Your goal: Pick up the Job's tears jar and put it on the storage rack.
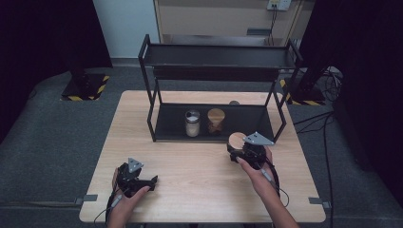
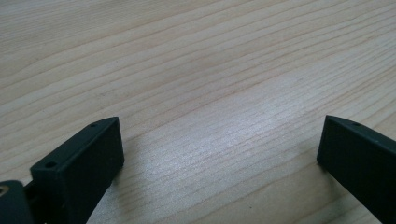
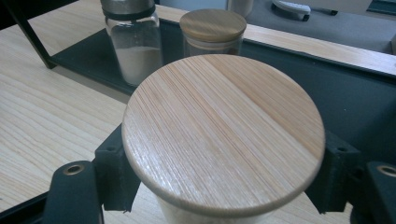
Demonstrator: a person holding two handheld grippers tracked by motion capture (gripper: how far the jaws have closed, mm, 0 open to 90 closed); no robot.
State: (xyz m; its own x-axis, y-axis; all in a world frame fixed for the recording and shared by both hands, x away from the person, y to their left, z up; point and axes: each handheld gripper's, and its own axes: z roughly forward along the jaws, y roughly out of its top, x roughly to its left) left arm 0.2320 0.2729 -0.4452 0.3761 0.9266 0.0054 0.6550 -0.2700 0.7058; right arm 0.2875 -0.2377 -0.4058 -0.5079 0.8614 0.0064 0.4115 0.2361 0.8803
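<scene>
Beside the rack's (image 1: 153, 124) front edge, right claw (image 3: 219, 158) tight around a wood-lidded jar (image 3: 223, 133); left claw (image 2: 219, 154) wide, empty.

No text, label, brand or number can be read anywhere: the jars on the rack (image 1: 164, 124) and the jar with the wooden lid (image 3: 223, 126) carry none. The one sign is the yellow-and-black hazard striping on the floor plates (image 1: 85, 88) to the left and right of the rack.
</scene>
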